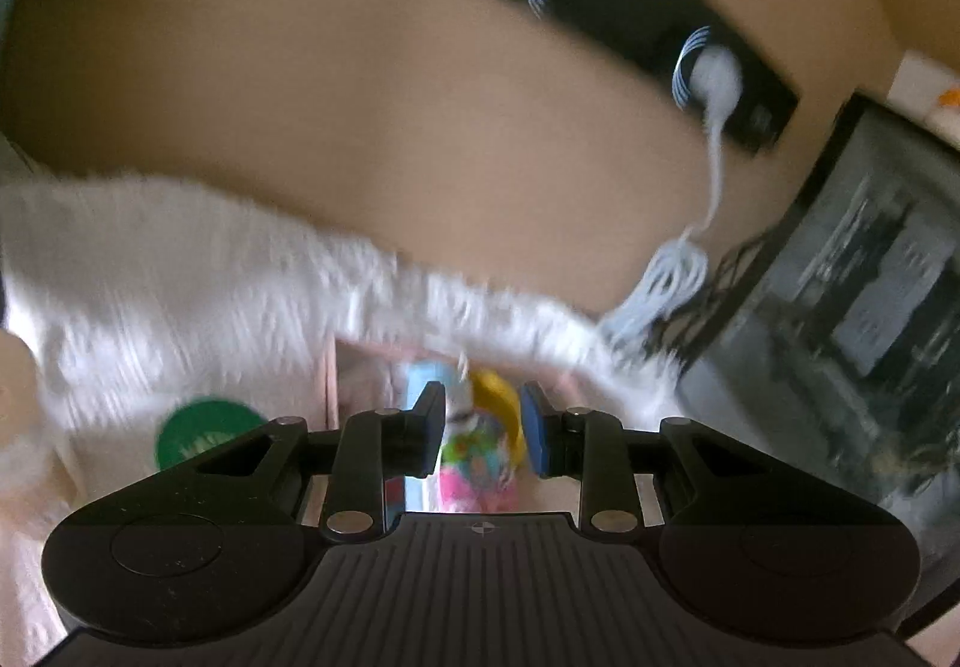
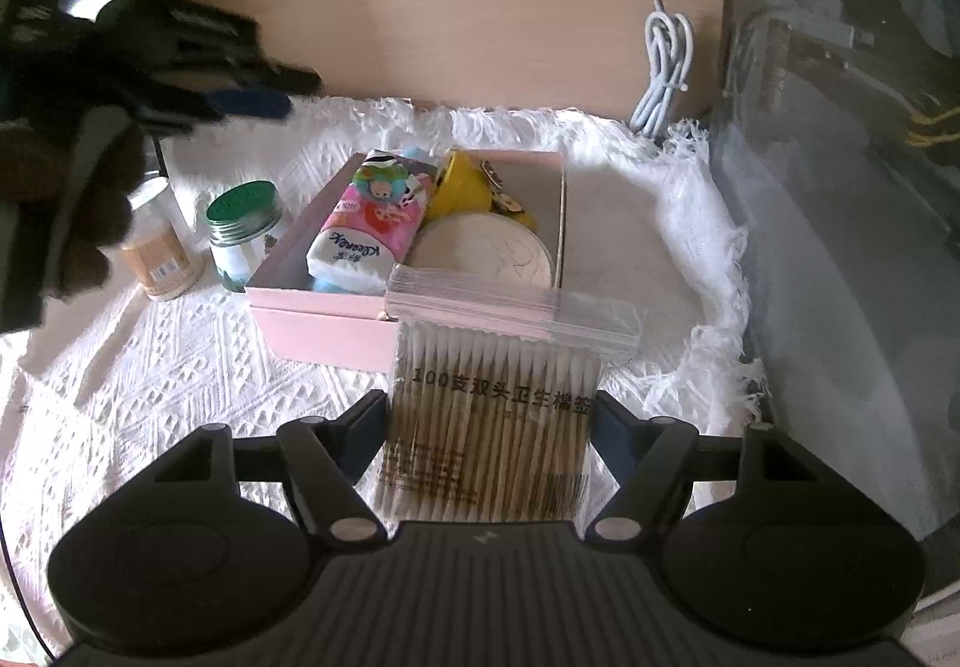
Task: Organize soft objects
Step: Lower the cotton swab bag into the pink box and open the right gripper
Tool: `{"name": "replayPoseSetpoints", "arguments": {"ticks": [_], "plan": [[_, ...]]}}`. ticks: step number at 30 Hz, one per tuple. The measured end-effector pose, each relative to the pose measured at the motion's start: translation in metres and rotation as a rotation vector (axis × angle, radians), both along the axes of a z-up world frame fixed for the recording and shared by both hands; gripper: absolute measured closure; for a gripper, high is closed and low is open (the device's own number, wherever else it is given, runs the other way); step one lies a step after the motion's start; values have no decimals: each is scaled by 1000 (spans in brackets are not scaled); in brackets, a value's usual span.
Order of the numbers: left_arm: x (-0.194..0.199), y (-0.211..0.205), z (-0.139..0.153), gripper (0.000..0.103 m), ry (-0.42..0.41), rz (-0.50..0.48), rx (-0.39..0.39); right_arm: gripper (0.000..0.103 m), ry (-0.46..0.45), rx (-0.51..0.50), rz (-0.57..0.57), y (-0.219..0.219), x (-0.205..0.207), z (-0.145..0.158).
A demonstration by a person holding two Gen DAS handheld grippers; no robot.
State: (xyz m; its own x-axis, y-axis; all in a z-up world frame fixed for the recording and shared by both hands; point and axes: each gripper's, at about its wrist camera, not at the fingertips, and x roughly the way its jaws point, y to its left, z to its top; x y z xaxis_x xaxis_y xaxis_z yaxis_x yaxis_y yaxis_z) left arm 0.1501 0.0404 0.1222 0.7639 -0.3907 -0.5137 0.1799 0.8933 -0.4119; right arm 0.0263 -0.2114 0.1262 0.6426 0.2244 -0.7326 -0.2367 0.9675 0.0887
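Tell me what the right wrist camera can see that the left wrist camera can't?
Only the right wrist view shows the bag of cotton swabs clamped in the right gripper, the round white pad in the box, a small bottle and the left gripper from outside.

Only the left wrist view shows the left gripper up close, with nothing pinched between its pads.

Both show the pink box, the colourful tissue pack, the yellow toy, the green-lidded jar, the white cloth and the coiled cable.

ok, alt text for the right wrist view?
The right tongs grip a clear bag of cotton swabs before an open pink box holding a tissue pack on a white knitted cloth.
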Motion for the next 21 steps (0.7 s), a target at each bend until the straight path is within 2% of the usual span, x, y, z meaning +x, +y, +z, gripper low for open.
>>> {"name": "replayPoseSetpoints", "arguments": {"ticks": [3, 5, 6, 7, 9, 13, 16, 21], "plan": [[17, -13, -28, 76, 89, -49, 36, 31, 11, -11, -13, 1, 5, -1], [28, -27, -47, 77, 135, -68, 122, 31, 18, -15, -29, -2, 9, 1], [31, -32, -54, 76, 137, -75, 155, 31, 17, -15, -37, -3, 13, 4], [32, -33, -57, 76, 121, -79, 153, 31, 10, -17, -41, -4, 18, 8], [35, -29, -56, 77, 123, -79, 123, 31, -23, -36, -45, -4, 31, 18], [18, -2, -41, 78, 73, -95, -3, 31, -100, -56, -30, 10, 66, 37], [-4, 24, -26, 78, 37, -67, -20, 31, -144, -56, 21, 39, 97, 46], [-40, 64, -23, 78, 67, -37, -59, 31, -98, -45, 110, 108, 155, 38]]}}
